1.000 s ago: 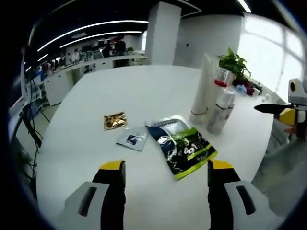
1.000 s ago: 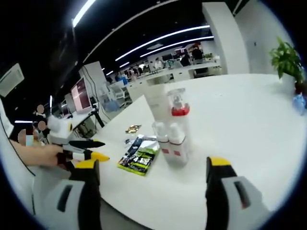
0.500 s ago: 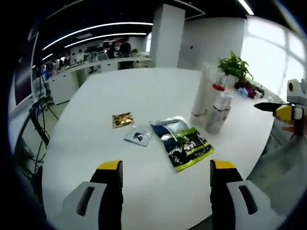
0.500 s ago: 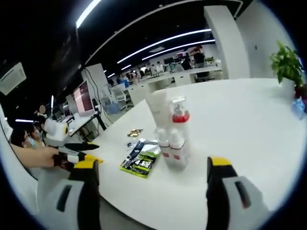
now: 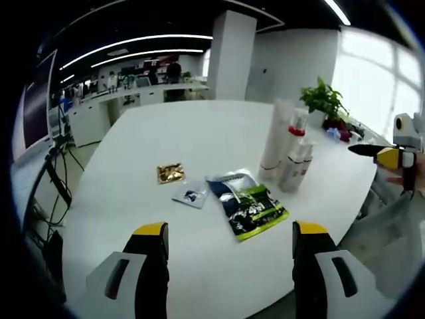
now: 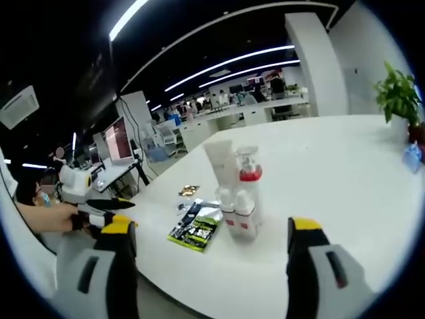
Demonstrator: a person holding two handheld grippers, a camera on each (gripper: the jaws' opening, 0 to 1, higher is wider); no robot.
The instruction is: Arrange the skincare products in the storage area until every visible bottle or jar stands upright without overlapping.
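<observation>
Both grippers, left gripper (image 5: 228, 236) and right gripper (image 6: 212, 232), hang wide open and empty, well short of the table (image 5: 199, 133). The bottles (image 6: 238, 199) stand upright beside flat sachets (image 5: 247, 203); seemingly done, next just checking

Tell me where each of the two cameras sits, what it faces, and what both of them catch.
Left gripper view: rides the left gripper, jaws apart, facing across the white table at the green packet, gold sachet and upright bottles; the right gripper enters at right.
Right gripper view: rides the right gripper, jaws apart, facing the bottles from the other side; the left gripper and a hand show at left.
Shared: table, bottles, green packet, gold sachet.
</observation>
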